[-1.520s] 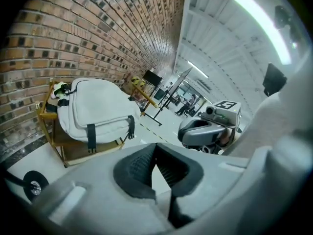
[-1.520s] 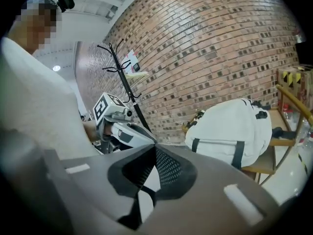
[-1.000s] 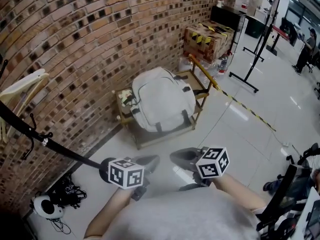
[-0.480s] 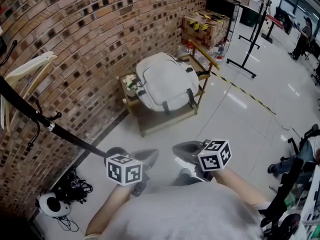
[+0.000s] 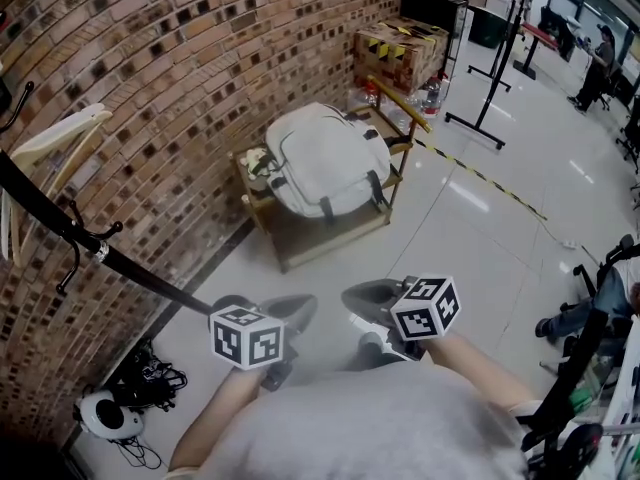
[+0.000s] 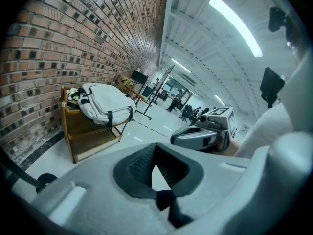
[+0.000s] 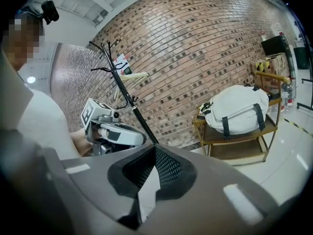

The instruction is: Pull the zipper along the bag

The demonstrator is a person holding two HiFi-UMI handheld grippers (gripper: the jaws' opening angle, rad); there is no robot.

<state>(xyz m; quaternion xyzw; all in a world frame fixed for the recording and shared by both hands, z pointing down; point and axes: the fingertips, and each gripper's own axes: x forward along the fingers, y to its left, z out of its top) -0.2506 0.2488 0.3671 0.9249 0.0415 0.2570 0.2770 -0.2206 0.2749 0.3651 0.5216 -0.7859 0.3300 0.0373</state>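
Observation:
A white backpack (image 5: 320, 163) with dark straps lies on a low wooden rack (image 5: 300, 243) against the brick wall; its zipper is too small to make out. My left gripper (image 5: 297, 313) and right gripper (image 5: 362, 296) hover side by side over the floor, well short of the rack. Both are shut on nothing. In the left gripper view the backpack (image 6: 105, 104) is far ahead at left, beyond my left gripper (image 6: 155, 146), with the right gripper (image 6: 198, 137) alongside. In the right gripper view the backpack (image 7: 237, 109) lies at right beyond my right gripper (image 7: 155, 150).
A black coat stand (image 5: 90, 248) leans in from the left. Cables and a white device (image 5: 110, 418) lie on the floor by the wall. Behind the rack stand taped cardboard boxes (image 5: 400, 53) and a black floor stand (image 5: 490, 98). Yellow-black tape (image 5: 480, 178) crosses the tiles.
The head view has shifted, so the backpack sits higher in the picture. Both grippers kept side by side and shut, drifting a little early on and then holding still.

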